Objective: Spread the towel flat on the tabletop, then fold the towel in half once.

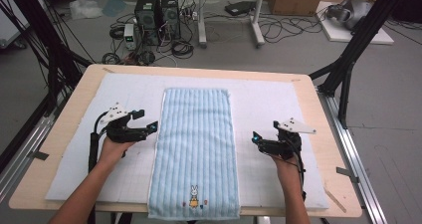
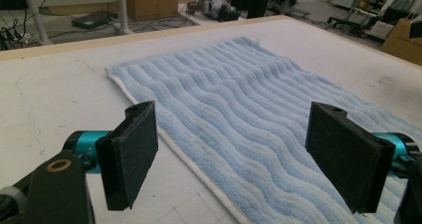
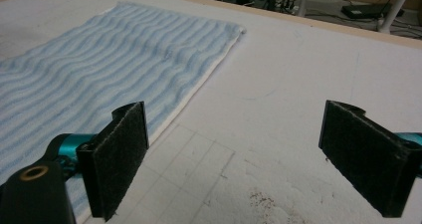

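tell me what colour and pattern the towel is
Light blue with wavy ribbed stripes: the towel, clearest in the left gripper view.

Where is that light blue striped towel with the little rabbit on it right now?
In the high view, the light blue striped towel lies flat down the middle of the white mat, between the left gripper and right gripper, its rabbit end at the near table edge.

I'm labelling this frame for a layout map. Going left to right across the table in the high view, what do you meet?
Left gripper → blue striped towel → right gripper, all over the white mat on the wooden table.
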{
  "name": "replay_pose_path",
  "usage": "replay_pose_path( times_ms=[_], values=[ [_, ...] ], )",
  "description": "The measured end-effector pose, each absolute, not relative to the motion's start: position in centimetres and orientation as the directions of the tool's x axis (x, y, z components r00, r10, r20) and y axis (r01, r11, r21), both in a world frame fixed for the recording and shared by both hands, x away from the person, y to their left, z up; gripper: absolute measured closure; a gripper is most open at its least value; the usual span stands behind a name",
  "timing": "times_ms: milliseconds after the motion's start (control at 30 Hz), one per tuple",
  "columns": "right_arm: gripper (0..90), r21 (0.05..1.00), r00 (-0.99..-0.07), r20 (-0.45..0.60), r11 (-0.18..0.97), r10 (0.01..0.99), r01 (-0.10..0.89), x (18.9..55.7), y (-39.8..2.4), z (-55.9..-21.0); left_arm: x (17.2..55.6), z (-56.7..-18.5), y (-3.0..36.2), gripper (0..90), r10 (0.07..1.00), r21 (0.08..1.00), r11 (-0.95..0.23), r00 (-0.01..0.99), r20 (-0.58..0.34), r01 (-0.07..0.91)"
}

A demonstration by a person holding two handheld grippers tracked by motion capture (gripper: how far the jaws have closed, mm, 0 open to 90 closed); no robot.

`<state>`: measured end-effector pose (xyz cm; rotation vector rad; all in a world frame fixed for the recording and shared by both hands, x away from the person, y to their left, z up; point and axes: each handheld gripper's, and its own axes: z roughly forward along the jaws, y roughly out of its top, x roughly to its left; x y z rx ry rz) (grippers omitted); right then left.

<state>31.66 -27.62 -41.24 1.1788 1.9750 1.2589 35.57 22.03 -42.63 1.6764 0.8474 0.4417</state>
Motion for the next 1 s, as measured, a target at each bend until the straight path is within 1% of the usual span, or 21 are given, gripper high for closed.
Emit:
replay_pose_path(
  times_ms=[467, 600, 667, 767, 867, 1000],
  values=[
    [11.5, 0.891, -0.492, 0.027, 0.202, 0.870, 0.406, 31.8, -27.6, -41.5, 35.9, -42.8, 22.3, 21.4, 0.741, 0.943, -0.076, 0.651, -0.164, 0.324],
    [11.5, 0.885, -0.488, 0.042, 0.194, 0.872, 0.422, 31.9, -27.5, -41.6, 35.9, -42.9, 22.3, 21.9, 0.747, 0.930, -0.056, 0.633, -0.203, 0.363],
    [11.5, 0.883, -0.493, 0.044, 0.197, 0.869, 0.426, 31.9, -27.5, -41.7, 36.0, -43.0, 22.1, 22.0, 0.751, 0.930, -0.064, 0.631, -0.193, 0.361],
    [11.5, 0.883, -0.497, 0.042, 0.201, 0.867, 0.425, 32.1, -27.5, -41.8, 36.1, -43.1, 22.1, 22.2, 0.753, 0.927, -0.058, 0.625, -0.203, 0.371],
    [11.5, 0.879, -0.500, 0.052, 0.198, 0.865, 0.434, 32.2, -27.6, -41.8, 36.1, -43.2, 21.9, 22.1, 0.744, 0.919, -0.036, 0.625, -0.237, 0.392],
    [11.5, 0.875, -0.509, 0.058, 0.201, 0.859, 0.440, 32.4, -27.5, -42.0, 36.4, -43.4, 21.3, 19.6, 0.745, 0.912, -0.037, 0.619, -0.248, 0.409]
  ],
)
